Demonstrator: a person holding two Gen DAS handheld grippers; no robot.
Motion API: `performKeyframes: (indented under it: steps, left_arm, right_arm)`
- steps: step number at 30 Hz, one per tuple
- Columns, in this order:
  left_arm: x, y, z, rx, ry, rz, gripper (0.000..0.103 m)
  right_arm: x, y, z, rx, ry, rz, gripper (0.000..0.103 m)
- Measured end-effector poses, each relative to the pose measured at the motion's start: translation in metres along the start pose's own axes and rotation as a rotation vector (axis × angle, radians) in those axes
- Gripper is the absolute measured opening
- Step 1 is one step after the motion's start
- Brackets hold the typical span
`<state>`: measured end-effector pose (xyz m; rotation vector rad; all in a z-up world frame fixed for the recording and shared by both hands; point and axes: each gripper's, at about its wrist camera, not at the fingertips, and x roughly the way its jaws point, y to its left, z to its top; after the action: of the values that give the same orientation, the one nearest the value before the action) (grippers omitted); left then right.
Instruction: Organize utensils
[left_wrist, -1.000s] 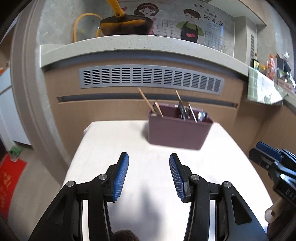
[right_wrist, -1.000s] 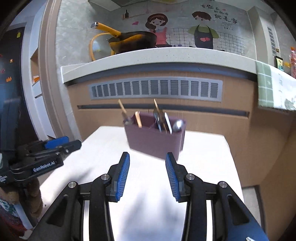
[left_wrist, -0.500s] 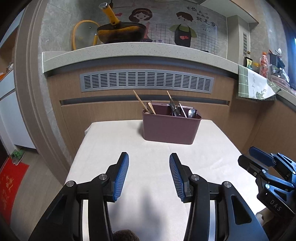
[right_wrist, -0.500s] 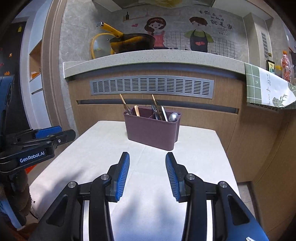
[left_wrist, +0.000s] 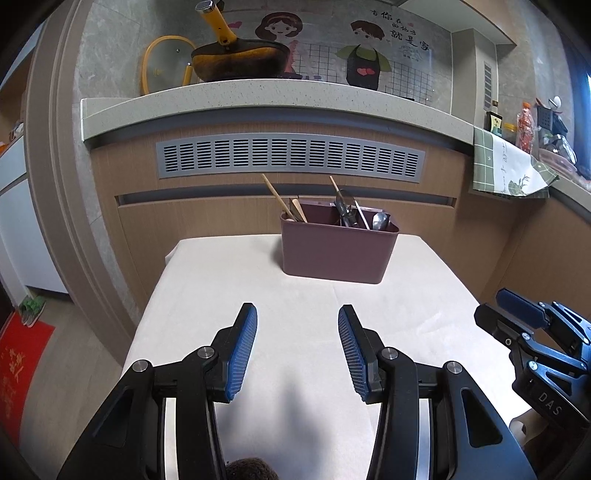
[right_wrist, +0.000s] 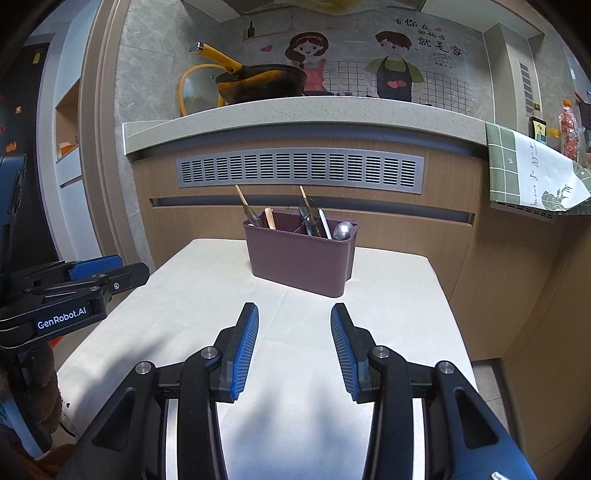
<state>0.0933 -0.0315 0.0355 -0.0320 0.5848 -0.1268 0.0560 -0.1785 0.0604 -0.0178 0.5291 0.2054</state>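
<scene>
Maroon utensil caddy (left_wrist: 338, 251) at far end of white table (left_wrist: 221, 280); left gripper (left_wrist: 297, 350) and right gripper (right_wrist: 294, 347) both spread, empty, well short.
Risk: crossed chopsticks (left_wrist: 275, 195) and metal spoon (right_wrist: 341, 230) snagging, caddy tipping. Internal divider visible from right wrist only.

In both views the white worktop (left_wrist: 229, 280) lies bare across the middle and lower frame, giving open passage ahead of each claw. The only obstacle is the maroon utensil holder (left_wrist: 338, 251) at upper centre, its chopsticks (left_wrist: 274, 192) and spoons (right_wrist: 341, 230) sticking up above the rim. Close behind it the wooden cabinet front (right_wrist: 406, 236) closes off the far edge.
</scene>
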Motion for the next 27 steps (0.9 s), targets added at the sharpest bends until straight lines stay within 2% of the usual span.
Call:
performKeyframes:
  steps: [27]
  left_arm:
    - [0.0009,-0.0057,-0.0038,0.003,0.014,-0.022,0.047]
  right_arm:
    - [-0.0022,-0.0062,-0.0014,0.01,0.003,-0.017,0.039]
